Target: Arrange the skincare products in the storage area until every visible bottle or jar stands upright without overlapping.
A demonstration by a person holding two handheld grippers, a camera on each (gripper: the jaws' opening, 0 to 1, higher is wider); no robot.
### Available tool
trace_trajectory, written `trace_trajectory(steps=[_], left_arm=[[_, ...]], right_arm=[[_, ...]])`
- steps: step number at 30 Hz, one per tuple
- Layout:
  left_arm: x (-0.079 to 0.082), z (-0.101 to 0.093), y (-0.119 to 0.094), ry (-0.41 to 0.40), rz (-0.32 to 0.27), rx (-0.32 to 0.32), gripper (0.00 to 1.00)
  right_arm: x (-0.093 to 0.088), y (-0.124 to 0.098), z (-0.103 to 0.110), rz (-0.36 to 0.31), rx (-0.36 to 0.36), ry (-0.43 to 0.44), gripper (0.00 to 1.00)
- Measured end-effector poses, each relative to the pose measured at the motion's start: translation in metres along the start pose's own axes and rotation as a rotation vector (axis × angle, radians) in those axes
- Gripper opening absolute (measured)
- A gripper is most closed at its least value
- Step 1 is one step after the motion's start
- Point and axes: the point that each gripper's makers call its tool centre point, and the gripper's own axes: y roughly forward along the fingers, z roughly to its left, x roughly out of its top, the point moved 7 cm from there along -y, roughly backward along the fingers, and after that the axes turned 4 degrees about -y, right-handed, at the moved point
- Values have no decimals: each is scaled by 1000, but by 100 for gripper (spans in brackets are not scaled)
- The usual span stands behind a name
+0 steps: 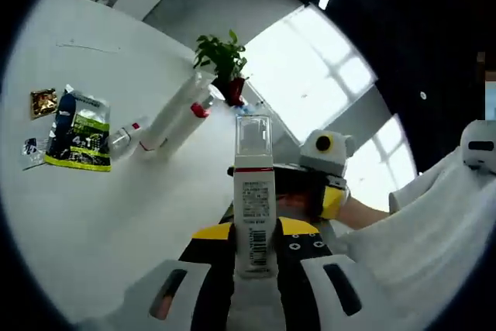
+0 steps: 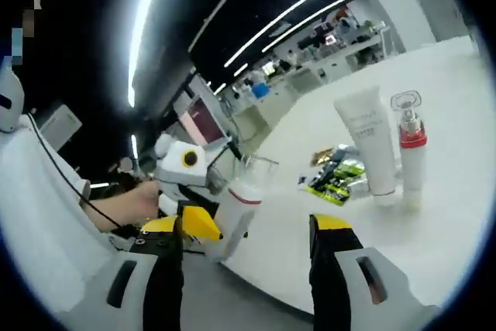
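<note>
A white pump bottle (image 1: 253,199) with a clear cap and a red band stands between the yellow-tipped jaws of my left gripper (image 1: 254,234), which is shut on it. The right gripper view shows the same bottle (image 2: 236,218) tilted over the table's near edge, just inside my right gripper's left jaw. My right gripper (image 2: 254,226) is open, jaws wide apart. Farther along the table a white tube (image 2: 368,141) and a red-banded bottle (image 2: 411,149) stand upright side by side. The tube (image 1: 174,110) and that bottle (image 1: 203,106) also appear in the left gripper view.
A green snack packet (image 1: 77,131) and a small clear bottle (image 1: 124,139) lie on the white table (image 1: 116,207) near the tube. A potted plant (image 1: 223,56) stands at the far edge. A person's hand (image 2: 139,199) and white sleeve are close by.
</note>
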Motion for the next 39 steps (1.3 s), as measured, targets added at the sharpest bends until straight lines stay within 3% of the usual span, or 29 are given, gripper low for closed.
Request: trace_trajectory(steps=[3, 8, 11, 18, 21, 25, 30, 35, 39], left_arm=[[-1, -18, 4, 13, -19, -78, 18], [-2, -35, 7, -10, -56, -158, 18], [-2, -42, 6, -40, -86, -220, 18], [-3, -46, 3, -127, -147, -329, 18], [-4, -47, 3, -140, -165, -360, 18], [-4, -46, 5, -141, -163, -353, 18], [-3, -34, 9, -109, -142, -224, 18], [0, -33, 13, -48, -128, -148, 20], [2, -31, 13, -26, -119, -77, 21]], right_arm=[[7, -2, 5, -55, 51, 55, 59], [14, 0, 25, -113, 181, 113, 38], [17, 2, 36, -130, 228, 135, 35], [27, 4, 56, -174, 297, 167, 23], [28, 3, 57, -178, 286, 181, 22], [27, 1, 56, -170, 254, 168, 21], [22, -3, 43, -138, 110, 98, 20], [22, -2, 43, -157, 48, 70, 20], [24, -3, 44, -130, -46, -29, 19]])
